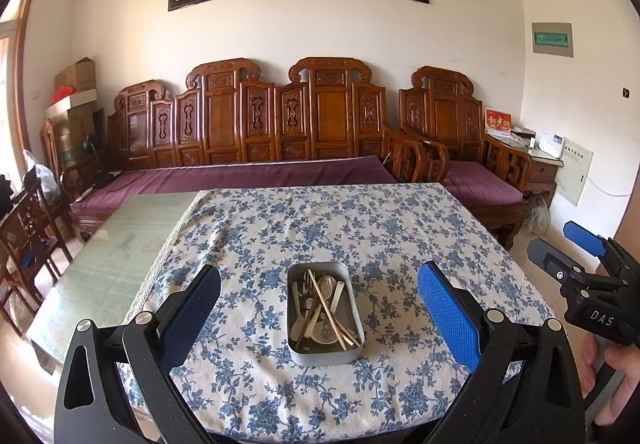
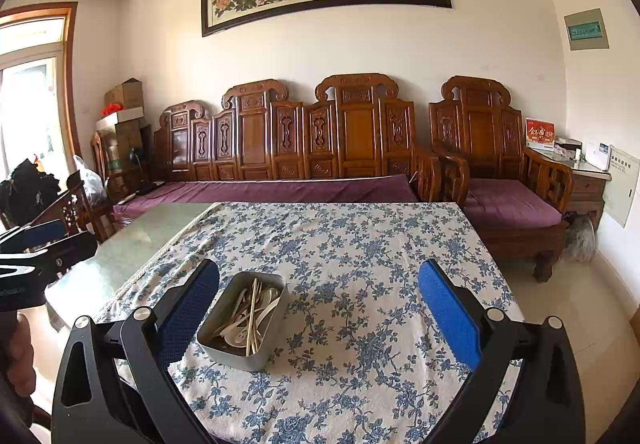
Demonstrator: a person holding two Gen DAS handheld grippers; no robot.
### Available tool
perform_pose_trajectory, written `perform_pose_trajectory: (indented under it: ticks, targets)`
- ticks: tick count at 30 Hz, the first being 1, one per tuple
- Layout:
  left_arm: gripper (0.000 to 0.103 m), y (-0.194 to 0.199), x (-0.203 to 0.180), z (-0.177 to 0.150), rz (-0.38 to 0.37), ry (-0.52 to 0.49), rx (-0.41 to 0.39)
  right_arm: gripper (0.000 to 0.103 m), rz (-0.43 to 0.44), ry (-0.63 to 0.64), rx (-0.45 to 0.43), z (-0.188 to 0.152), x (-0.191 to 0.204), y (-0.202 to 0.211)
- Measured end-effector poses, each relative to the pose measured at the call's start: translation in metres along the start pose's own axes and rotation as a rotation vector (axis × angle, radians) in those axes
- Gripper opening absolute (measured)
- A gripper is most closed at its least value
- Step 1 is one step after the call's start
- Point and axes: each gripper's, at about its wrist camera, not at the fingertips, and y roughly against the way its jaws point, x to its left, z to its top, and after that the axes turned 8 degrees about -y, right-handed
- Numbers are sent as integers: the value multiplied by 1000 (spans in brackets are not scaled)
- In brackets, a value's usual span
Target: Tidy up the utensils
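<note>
A metal tin [image 1: 325, 314] sits on the table's flowered cloth [image 1: 360, 228], toward six o'clock on the table. Inside lies a jumble of utensils [image 1: 320, 308]: pale spoons, a fork and chopsticks crossing one another. No utensil shows on the cloth outside it. That fits either a gathered heap awaiting sorting or everything collected and done; I can't judge which. The left tongs [image 1: 320, 308] and right tongs [image 2: 318, 308] both gape wide, holding nothing.

White letters "DAS" stand on the black body of the right claw [image 1: 576, 244]; other print is illegible.
</note>
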Motion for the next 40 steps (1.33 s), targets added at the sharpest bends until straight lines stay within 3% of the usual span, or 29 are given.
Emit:
perform_pose_trajectory:
  ticks: [40]
  targets:
    - [95,1,-2,0,-4,-2,-2,100,3,-2,-1,-3,1,0]
